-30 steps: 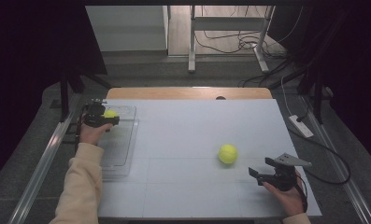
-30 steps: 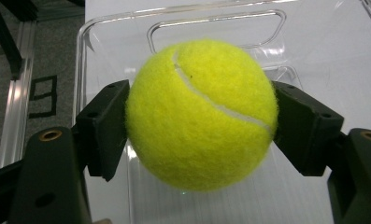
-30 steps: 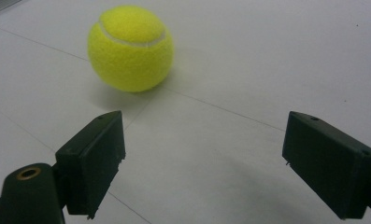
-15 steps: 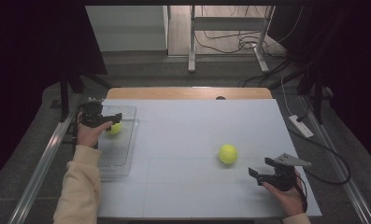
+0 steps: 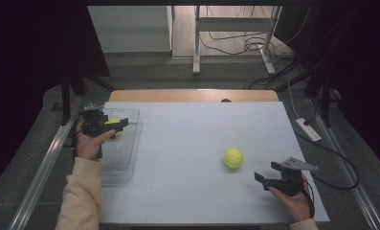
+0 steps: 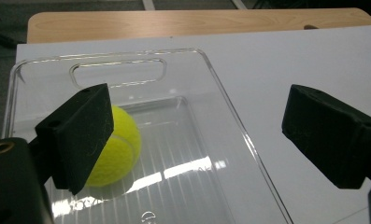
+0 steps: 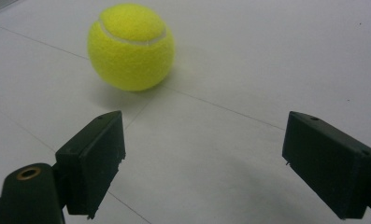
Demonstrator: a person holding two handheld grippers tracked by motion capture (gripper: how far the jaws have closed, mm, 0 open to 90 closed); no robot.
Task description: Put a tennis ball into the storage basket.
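Note:
A yellow tennis ball (image 6: 120, 149) lies in the clear plastic tray (image 6: 230, 126) at the table's left side. My left gripper (image 6: 197, 135) hovers just above the tray. Its jaws have just been opening and stand wide apart, with the ball low behind the left pad (image 6: 82, 135) and nothing pressed between them. In the high view this gripper (image 5: 117, 124) partly covers that ball (image 5: 112, 121) over the tray (image 5: 125, 160). A second tennis ball (image 5: 233, 157) rests on the white table. My right gripper (image 5: 266, 178) is open a little in front of that ball (image 7: 131, 46), apart from it.
The white table top (image 5: 187, 134) ends at a wooden strip along the far edge. A metal rail (image 5: 44, 167) runs along the left side. A power strip (image 5: 308, 129) with cables lies off the right edge.
The left gripper has let go of its ball, which now lies in the tray, and has lifted slightly back toward the person. The right gripper and the other ball have not moved.

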